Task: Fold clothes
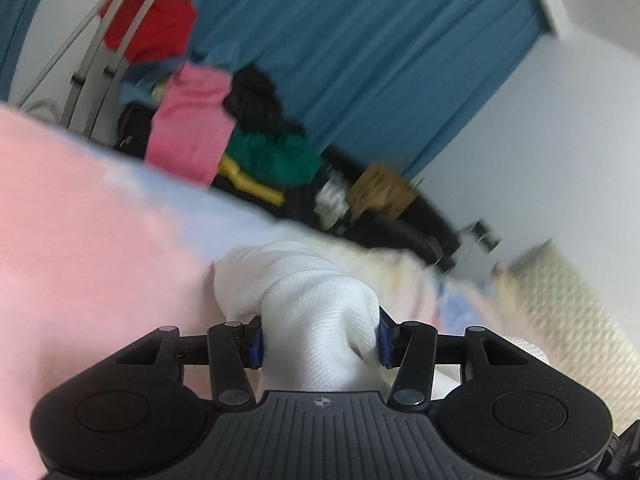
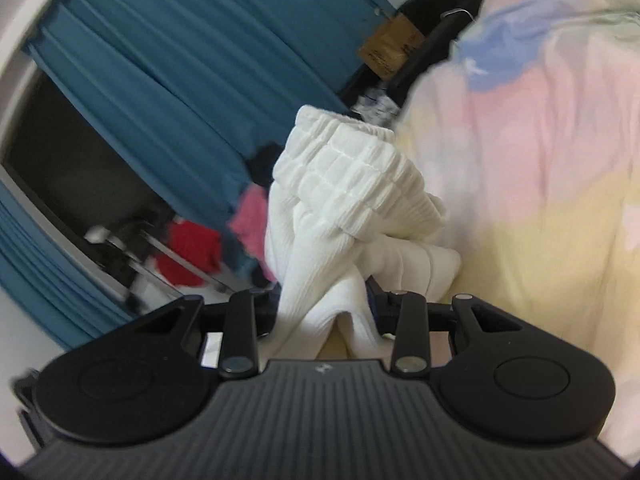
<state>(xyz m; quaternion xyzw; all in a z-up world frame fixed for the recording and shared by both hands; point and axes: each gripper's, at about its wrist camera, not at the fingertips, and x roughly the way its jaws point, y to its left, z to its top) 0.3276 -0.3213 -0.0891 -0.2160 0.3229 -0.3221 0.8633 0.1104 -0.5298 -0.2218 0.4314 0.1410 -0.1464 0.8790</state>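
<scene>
Gripping a bunched white ribbed garment between them, the left gripper and right gripper both clamp its cloth just ahead, above the pastel bedspread (views blurred).

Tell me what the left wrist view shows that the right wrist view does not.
Only the left wrist view: a green garment and a yellow one in the pile.
Only the right wrist view: the white garment's gathered elastic band.
Both: white fabric pinched in a hand-held gripper, blue curtain, pastel bedding.
</scene>
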